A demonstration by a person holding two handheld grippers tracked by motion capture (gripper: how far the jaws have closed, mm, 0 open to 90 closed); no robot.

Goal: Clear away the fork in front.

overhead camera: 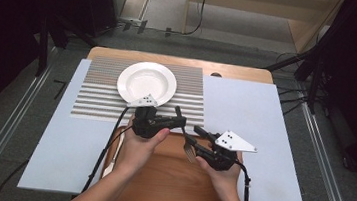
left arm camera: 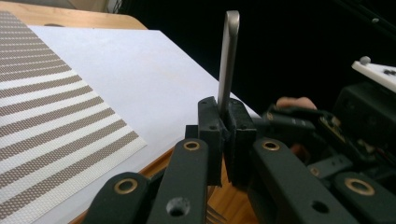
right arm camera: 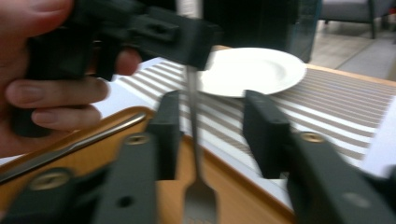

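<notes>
- Left gripper (overhead camera: 179, 116), held near the middle of the bench (overhead camera: 275, 120), pinching the handle of a fork (overhead camera: 186, 137); pads pressed together on the metal, as seen in the left gripper view (left arm camera: 227, 140).
- Fork handle (left arm camera: 228, 60) standing up out of those pads in the left gripper view, its rounded end above them.
- From above, fork slanting from the left gripper down toward the near right, tines over the wooden tray (overhead camera: 167, 185) and off its surface.
- Right gripper (overhead camera: 201, 139) just right of the fork, reaching in from the near right; jaws spread on either side of the shaft, not touching it in the right gripper view (right arm camera: 212, 135).
- Fork shaft (right arm camera: 195, 135) hanging between the two spread jaws, tines at the bottom; picture somewhat blurred.
- Left hand (right arm camera: 42, 74) wrapped round the left gripper's body at upper left of the right gripper view; right hand (overhead camera: 223, 178) gripping from the near side in the high view.
- White plate (overhead camera: 146, 83) on the striped placemat (overhead camera: 91, 96), at the far left of the bench, well apart from the fork.
- Placemat lying on a pale blue sheet (overhead camera: 246, 107) that covers most of the bench.
- Slim metal piece (right arm camera: 70, 147) lying along the tray's left edge in the right gripper view; too blurred to name.
</notes>
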